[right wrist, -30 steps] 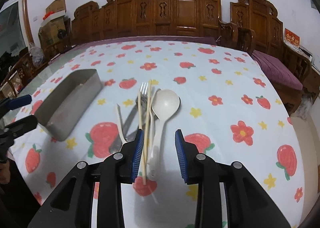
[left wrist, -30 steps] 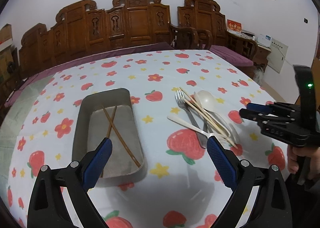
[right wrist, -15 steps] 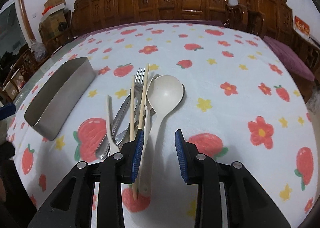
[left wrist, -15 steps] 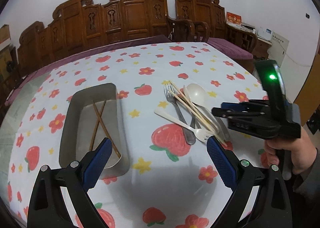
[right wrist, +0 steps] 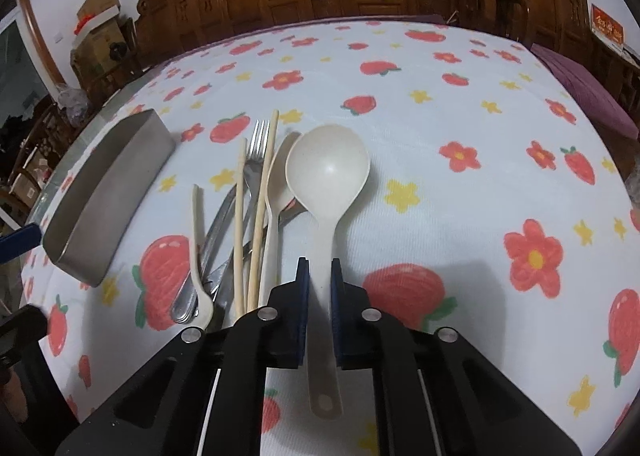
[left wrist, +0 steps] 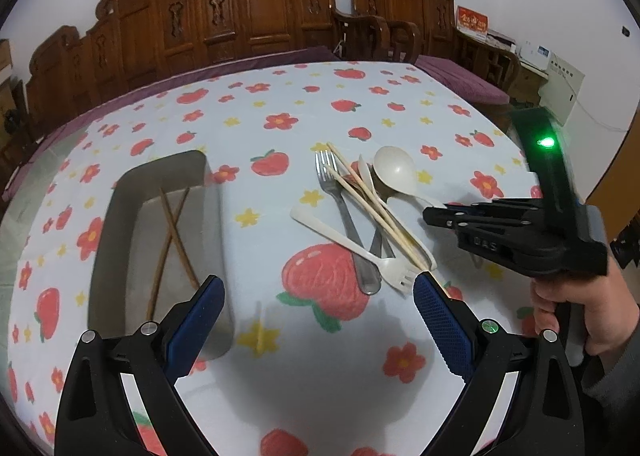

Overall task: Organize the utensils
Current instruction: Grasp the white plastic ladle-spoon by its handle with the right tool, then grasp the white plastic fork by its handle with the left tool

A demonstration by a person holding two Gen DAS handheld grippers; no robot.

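Both pads of the right gripper (right wrist: 320, 276) pinch the ladle (right wrist: 327, 172) handle between them, while the left gripper (left wrist: 316, 296) hangs spread wide, the tray (left wrist: 120, 256) beyond its left finger.

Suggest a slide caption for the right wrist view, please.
Right gripper closed on the large cream ladle, beside piled utensils and a metal tray.

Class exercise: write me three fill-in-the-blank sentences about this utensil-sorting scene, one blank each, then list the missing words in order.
1. The right gripper has its pads on either side of the handle of the large white ______.
2. Inside the metal tray lie two dark brown ______, crossed over each other.
3. The left gripper is wide ______ and holds nothing.
4. The metal fork lies on the ______ -patterned tablecloth.

Missing words: spoon; chopsticks; open; strawberry
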